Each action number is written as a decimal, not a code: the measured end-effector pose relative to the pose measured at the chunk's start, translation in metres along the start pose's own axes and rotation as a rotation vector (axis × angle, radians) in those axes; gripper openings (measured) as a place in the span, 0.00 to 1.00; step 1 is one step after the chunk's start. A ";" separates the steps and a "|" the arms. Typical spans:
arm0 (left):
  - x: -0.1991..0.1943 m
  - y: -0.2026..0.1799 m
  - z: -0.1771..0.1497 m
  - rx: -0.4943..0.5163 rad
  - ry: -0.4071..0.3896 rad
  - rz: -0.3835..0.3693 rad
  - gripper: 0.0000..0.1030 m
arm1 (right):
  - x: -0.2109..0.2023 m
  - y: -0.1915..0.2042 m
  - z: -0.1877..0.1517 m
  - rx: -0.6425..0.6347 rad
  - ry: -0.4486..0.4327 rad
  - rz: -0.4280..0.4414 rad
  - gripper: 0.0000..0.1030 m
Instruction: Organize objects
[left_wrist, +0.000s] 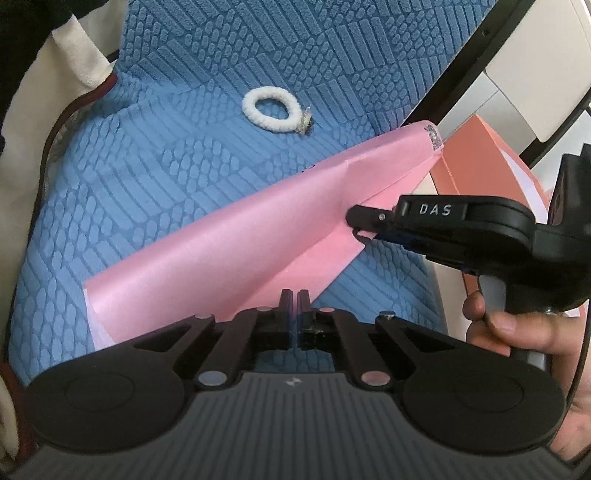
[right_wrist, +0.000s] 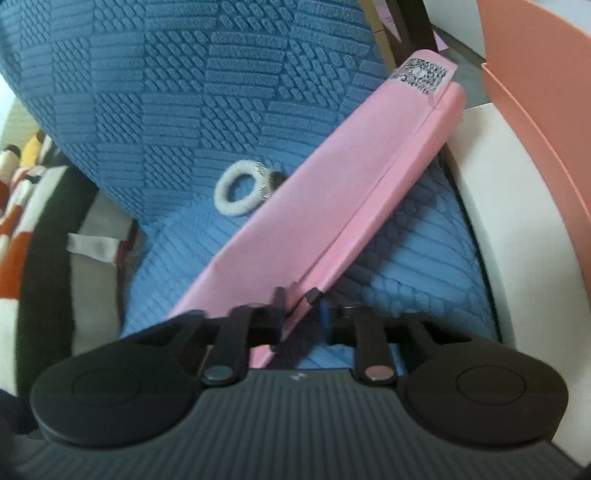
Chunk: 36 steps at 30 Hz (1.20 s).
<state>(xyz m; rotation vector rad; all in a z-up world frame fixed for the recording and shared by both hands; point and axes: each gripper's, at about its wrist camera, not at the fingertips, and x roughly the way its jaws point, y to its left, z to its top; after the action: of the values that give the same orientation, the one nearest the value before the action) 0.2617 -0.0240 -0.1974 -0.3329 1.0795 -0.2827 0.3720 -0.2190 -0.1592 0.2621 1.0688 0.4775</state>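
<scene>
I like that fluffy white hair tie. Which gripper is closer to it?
Right, but only slightly. The right gripper grips the pink flat package beside the fluffy white hair tie; the left gripper sits closed at the package's near edge.

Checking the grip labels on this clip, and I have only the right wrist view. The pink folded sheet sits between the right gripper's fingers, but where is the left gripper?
Observer: The left gripper is at the near edge of the pink folded sheet. Its jaws are together, but I cannot tell whether any paper is pinched between them.
Operator: Does the right gripper's clamp look real from the other side?
Observer: Yes. In the left wrist view the right gripper comes in from the right and its tip is closed on the sheet's right-hand edge.
</scene>
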 end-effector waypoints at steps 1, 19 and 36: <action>0.001 -0.001 0.000 0.009 0.003 -0.003 0.03 | -0.001 0.000 0.000 -0.005 0.003 -0.005 0.12; 0.012 -0.082 -0.053 0.469 -0.036 0.093 0.37 | -0.027 -0.021 -0.015 -0.012 0.080 -0.028 0.09; 0.025 0.020 -0.021 -0.285 0.079 -0.248 0.11 | -0.038 0.005 -0.015 -0.195 -0.012 -0.042 0.21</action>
<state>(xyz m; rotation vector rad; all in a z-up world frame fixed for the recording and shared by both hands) 0.2553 -0.0182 -0.2347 -0.7186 1.1594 -0.3657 0.3423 -0.2334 -0.1349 0.0705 1.0058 0.5379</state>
